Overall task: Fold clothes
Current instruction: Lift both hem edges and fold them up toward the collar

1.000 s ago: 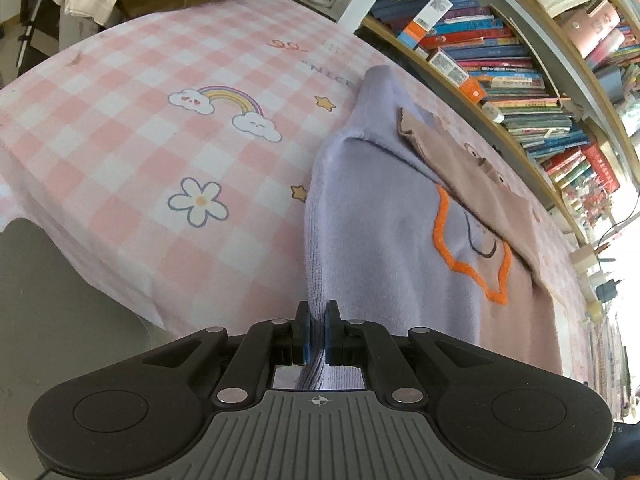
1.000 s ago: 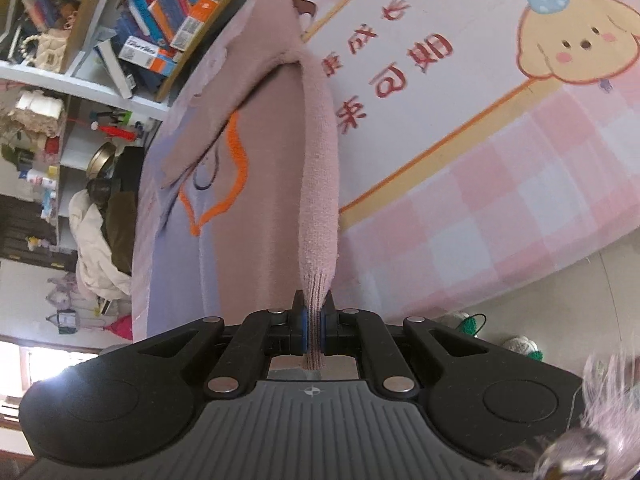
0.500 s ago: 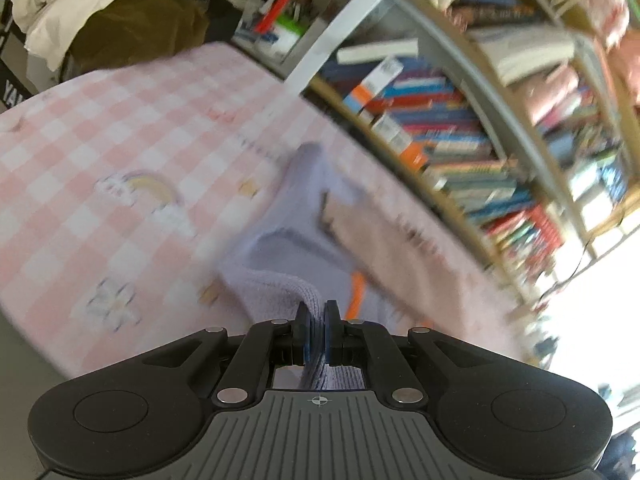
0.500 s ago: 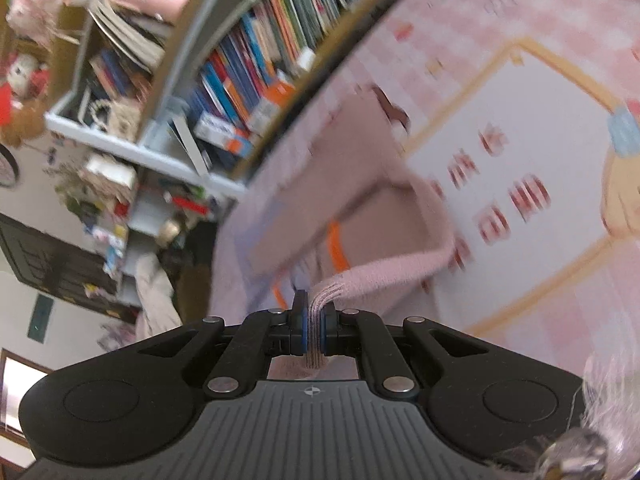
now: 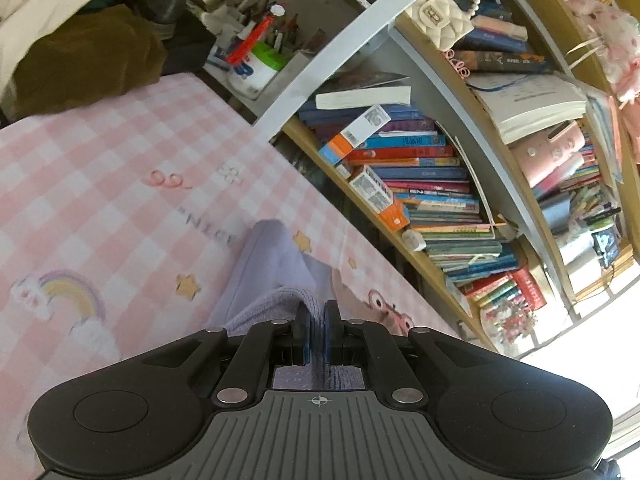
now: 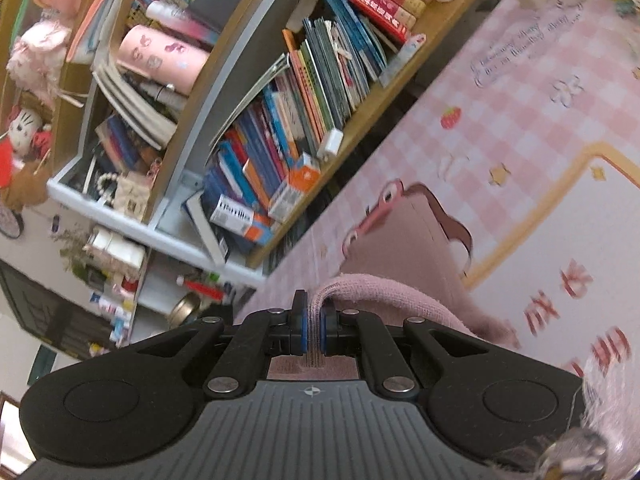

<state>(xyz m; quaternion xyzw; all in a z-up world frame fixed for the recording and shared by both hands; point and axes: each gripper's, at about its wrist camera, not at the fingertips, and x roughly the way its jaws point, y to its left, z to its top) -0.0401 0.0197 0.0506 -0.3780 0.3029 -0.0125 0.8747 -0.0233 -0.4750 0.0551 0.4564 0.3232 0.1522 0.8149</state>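
Note:
A knit sweater, lilac on one half and dusty pink on the other, lies on a pink checked cloth. In the left wrist view my left gripper (image 5: 316, 320) is shut on the lilac hem (image 5: 276, 298), which curls over toward the far lilac part (image 5: 268, 252). In the right wrist view my right gripper (image 6: 314, 320) is shut on the pink hem (image 6: 360, 286), folded over the pink body (image 6: 404, 236). Most of the sweater is hidden under the grippers.
A bookshelf packed with books (image 5: 420, 196) runs along the far edge of the cloth-covered surface (image 5: 100, 184); it also shows in the right wrist view (image 6: 304, 92). A pile of brown and white clothing (image 5: 80, 52) and a pen pot (image 5: 260, 64) sit at the far left end.
Both grippers have carried the sweater's hem up and forward toward the bookshelf side, folding it over the far part. Both cameras now point higher, at the shelves.

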